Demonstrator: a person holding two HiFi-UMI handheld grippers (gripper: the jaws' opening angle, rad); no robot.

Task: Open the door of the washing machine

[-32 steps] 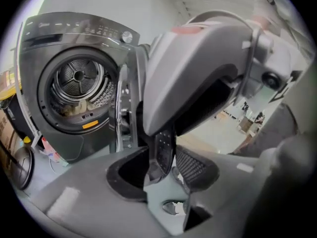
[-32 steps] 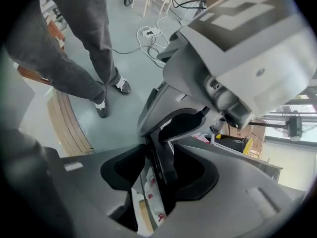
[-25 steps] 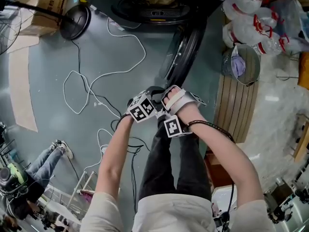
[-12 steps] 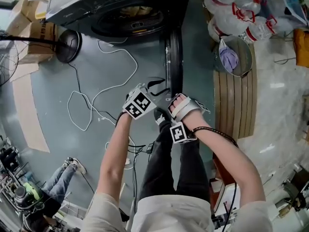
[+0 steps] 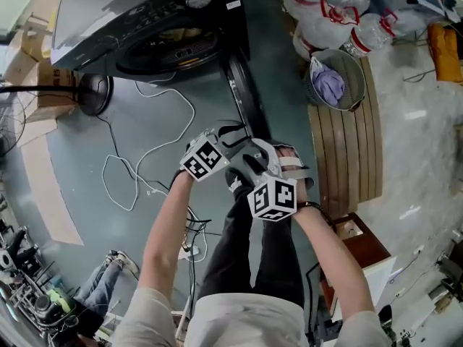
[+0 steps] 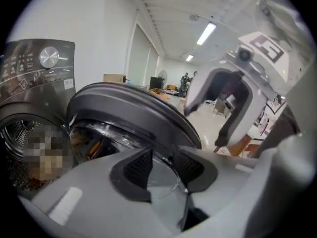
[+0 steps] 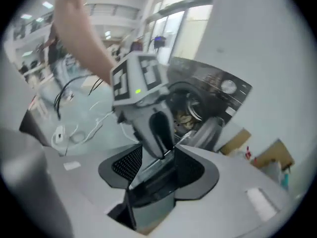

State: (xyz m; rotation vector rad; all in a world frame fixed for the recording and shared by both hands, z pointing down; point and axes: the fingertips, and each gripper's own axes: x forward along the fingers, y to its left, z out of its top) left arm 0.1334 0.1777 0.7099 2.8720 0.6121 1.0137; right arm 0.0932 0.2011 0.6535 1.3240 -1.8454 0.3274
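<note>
Door [image 5: 241, 96] swung wider off the washing machine [image 5: 145, 20] than a second ago. It now stands edge-on in the head view, running from the machine's front down toward the hands. Right marker cube [image 5: 273, 197] has rolled over to face up.

Drum opening [image 5: 170, 49] exposed, something pale lying inside.

Left hand-held gripper [image 6: 163, 165]: jaws apart and just been closing. Door's rim and clear glass sit between the pads, not clamped as far as the left gripper view shows.

Right hand-held gripper [image 7: 153, 165]: clenched on the door's dark free edge, which fills the gap between its pads. The left one is right ahead of it on the same edge.

Both meet at the door's near end, low over the grey floor [image 5: 87, 157]. White cable [image 5: 155, 143] loops loosely left of them. Round basket [image 5: 334, 78] with purple cloth stands right of the door, well apart.
</note>
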